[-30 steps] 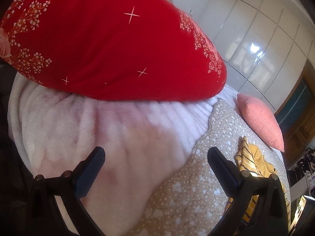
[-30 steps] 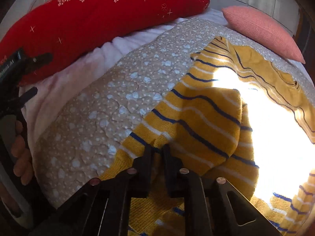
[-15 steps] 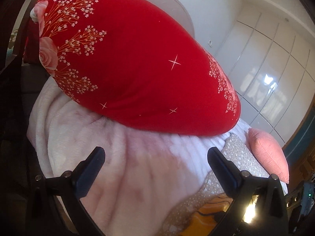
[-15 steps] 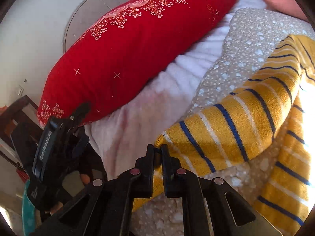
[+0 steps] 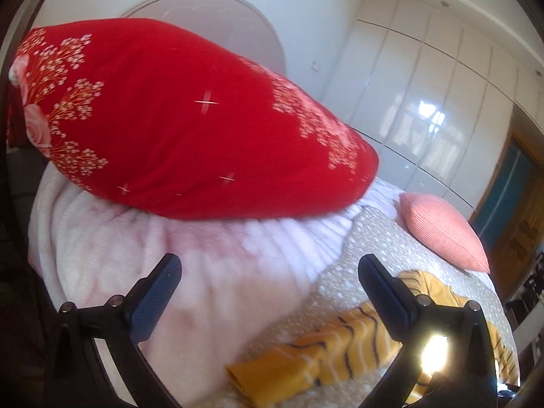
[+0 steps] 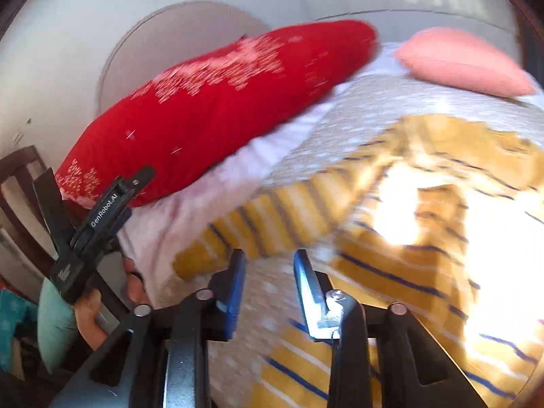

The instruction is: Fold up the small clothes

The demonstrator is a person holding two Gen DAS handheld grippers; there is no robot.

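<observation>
We noted the right claw (image 6: pixel 268 289) parted to a narrow gap and holding nothing, its 2 blue-padded fingers poised just above the speckled bedspread (image 6: pixel 367 108). Just beyond its tips lay a sleeve of the yellow striped sweater (image 6: pixel 272 214), stretched out toward the pale pink blanket (image 6: pixel 190 214). The body of the sweater was spread on the bed to the right, partly washed out by sun glare.

The left claw (image 5: pixel 268 292) stood wide and empty over the blanket, near the red pillow (image 5: pixel 190 129) and apart from the sweater. A pink cushion (image 5: pixel 442 231) sat farther back.

Judgement: the sleeve appeared laid out, with the fold itself not yet made. To do it well, we would pinch the cuff end through 1 layer only, carry it flat across the body, and use the left claw to pin the shoulder so the knit does not drag. The right view was motion-blurred, so the sleeve's edges were uncertain.
</observation>
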